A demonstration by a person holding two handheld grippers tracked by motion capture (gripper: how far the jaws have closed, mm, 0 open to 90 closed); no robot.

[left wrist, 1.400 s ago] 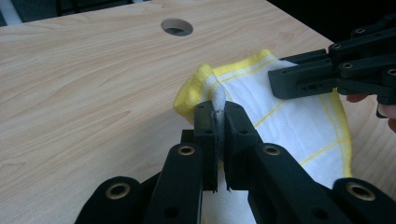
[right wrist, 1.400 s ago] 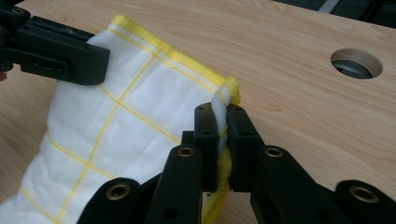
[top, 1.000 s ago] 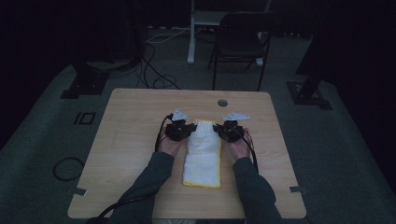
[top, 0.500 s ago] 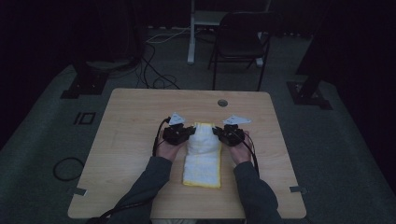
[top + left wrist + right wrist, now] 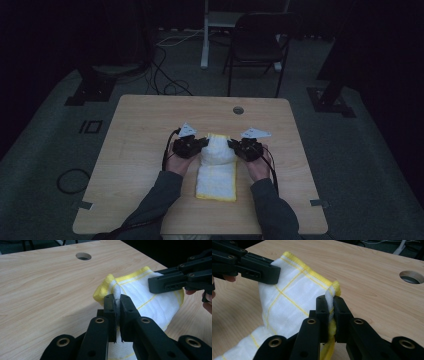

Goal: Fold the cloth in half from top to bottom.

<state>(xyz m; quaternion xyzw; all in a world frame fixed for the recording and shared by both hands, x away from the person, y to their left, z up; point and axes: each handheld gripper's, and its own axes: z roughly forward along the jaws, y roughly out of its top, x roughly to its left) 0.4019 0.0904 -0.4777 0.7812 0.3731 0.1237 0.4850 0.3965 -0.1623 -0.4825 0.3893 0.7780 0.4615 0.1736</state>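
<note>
**Both grippers pinch far corners of cloth**

Left gripper [image 5: 117, 305]: jaws closed on a fold of the white cloth [image 5: 152, 300] at its yellow-hemmed corner; fabric stands up between the pads. Beyond and to the right of the tips, the right gripper [image 5: 160, 285] comes in over the cloth's other corner.

Right gripper, own view: jaws clamped on the opposite hemmed corner, yellow edge pinched between them. Cloth hangs off to the left of the tips, toward the left gripper.

High view: dim. The cloth lies as a long strip on the wooden table [image 5: 150, 120], its far end bunched between the two grippers, apparently raised off the top; near end flat between the person's forearms. Cable hole [image 5: 238, 110] in the table ahead of the grippers.
</note>
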